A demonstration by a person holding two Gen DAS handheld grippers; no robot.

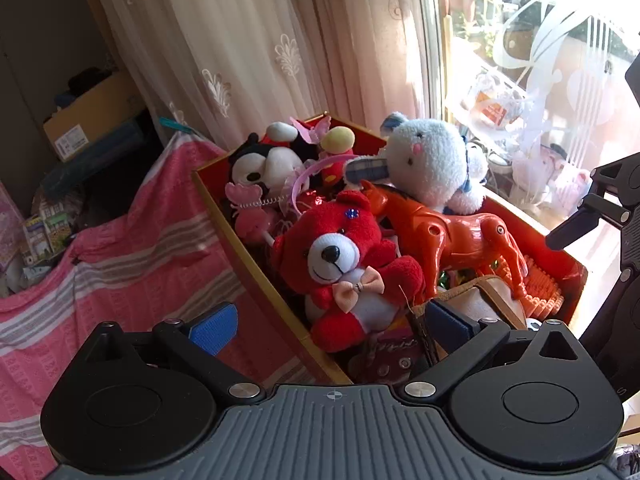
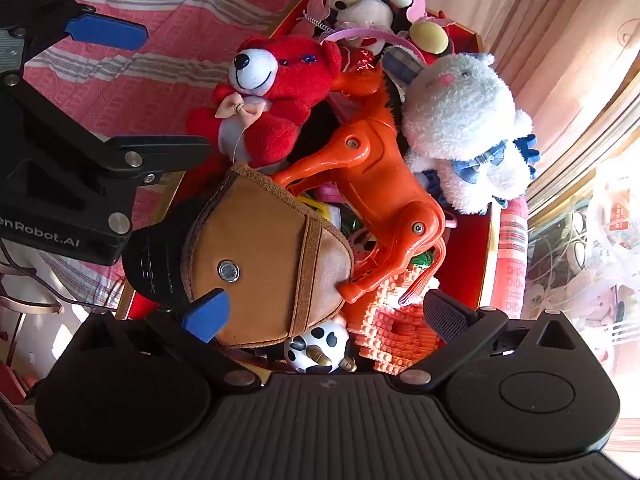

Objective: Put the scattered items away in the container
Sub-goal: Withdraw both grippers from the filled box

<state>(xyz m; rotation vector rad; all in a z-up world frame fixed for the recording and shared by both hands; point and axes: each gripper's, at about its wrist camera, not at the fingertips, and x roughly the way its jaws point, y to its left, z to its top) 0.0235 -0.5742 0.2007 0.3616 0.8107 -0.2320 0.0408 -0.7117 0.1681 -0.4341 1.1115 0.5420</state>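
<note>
Toys fill the red box point(image 1: 568, 264) almost to its rim, and from where I sit both cameras look down into it. Its gold-edged wall runs beside a pink striped cloth point(image 1: 132, 248), with a lace curtain point(image 1: 240, 48) and a sunlit window point(image 1: 540, 60) behind.

On top of the pile I see a red teddy bear point(image 1: 340, 264) with a peach bow, sitting upright against the near-left wall in the left wrist view. Just beside it lies an orange plastic horse point(image 1: 452, 236), stretched across the middle of the box, touching the bear's side. A white plush bear point(image 1: 432, 160) with a blue bow rests against the horse's back at the far corner. Behind the red bear sits a black-and-white plush point(image 1: 260, 164), with a pink headband point(image 1: 304, 176) arching over it.

In the right wrist view a brown fabric cap point(image 2: 256, 256) lies on the near end of the pile, its dark peak pointing left, overlapping the horse's legs. Orange building bricks point(image 2: 396, 332) and a small cow-spotted ball point(image 2: 316, 344) sit under its edge.

My right gripper point(image 2: 326, 312) stands wide apart over the cap and bricks; its left blue pad overlaps the cap's edge in the picture, though nothing is clamped. My left gripper point(image 1: 332, 324) is also spread wide, holding nothing, one finger outside the box wall over the cloth, the other over the cap inside.
</note>
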